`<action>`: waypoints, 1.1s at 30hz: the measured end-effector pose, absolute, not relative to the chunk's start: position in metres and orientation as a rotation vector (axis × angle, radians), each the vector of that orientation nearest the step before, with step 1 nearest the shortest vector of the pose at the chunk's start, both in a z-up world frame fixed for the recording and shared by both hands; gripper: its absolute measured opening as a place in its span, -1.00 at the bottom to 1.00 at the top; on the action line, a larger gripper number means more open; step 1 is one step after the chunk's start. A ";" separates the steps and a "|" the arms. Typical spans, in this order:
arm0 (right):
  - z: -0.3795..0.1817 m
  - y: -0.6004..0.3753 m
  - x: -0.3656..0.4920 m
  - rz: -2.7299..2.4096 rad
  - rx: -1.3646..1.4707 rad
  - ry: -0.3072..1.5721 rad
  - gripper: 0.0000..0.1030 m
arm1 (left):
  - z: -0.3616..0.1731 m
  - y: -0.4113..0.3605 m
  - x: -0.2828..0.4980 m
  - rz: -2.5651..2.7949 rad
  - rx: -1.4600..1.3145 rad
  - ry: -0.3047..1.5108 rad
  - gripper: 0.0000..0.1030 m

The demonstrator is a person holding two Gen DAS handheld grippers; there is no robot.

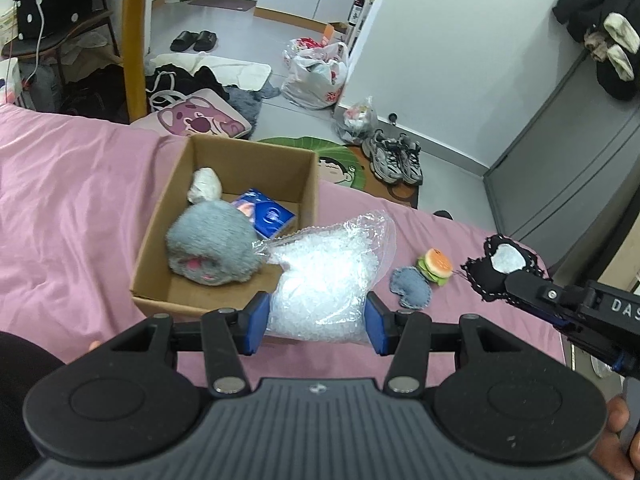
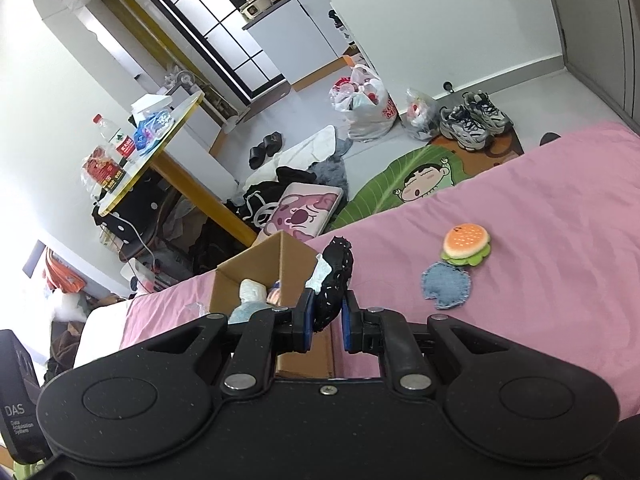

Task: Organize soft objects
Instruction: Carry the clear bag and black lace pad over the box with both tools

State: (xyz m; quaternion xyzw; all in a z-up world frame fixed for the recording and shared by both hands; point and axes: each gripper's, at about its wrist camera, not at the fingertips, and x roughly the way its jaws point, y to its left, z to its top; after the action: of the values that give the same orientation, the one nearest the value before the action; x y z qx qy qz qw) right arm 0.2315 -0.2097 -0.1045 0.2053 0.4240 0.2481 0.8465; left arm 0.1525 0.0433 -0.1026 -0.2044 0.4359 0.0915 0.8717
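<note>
Pink bed (image 1: 80, 200) | left tongs (image 1: 318, 318) grip bead bag (image 1: 324, 280) | right tongs (image 2: 325, 320) raised, pinching black plush (image 2: 334, 280)

Home bedroom: pink-sheeted bed (image 2: 540, 208), floor clutter.

Left claw (image 1: 318, 316) spread wide around load; right claw (image 2: 325, 316) clamped narrow, raised.

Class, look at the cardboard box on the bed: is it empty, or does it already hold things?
Not empty. The cardboard box holds a grey plush toy, a white bundle and a blue packet.
</note>
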 end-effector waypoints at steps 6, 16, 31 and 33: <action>-0.101 -0.189 0.229 0.516 0.428 0.884 -0.73 | -0.103 0.066 0.152 0.202 -0.429 0.900 -0.04; -0.096 -0.154 0.231 0.518 0.402 0.877 -0.73 | -0.108 0.101 0.155 0.206 -0.465 0.901 -0.04; -0.095 -0.106 0.238 0.552 0.343 0.900 -0.72 | -0.127 0.149 0.160 0.243 -0.565 0.920 -0.04; -0.097 -0.102 0.239 0.553 0.341 0.909 -0.72 | -0.131 0.152 0.161 0.245 -0.572 0.928 -0.04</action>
State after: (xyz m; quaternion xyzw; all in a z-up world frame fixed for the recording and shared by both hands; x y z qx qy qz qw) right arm 0.2388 -0.1020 -0.0965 0.1619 0.4313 0.2621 0.8480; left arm 0.1608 0.1520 -0.1312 -0.2715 0.4403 0.1161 0.8479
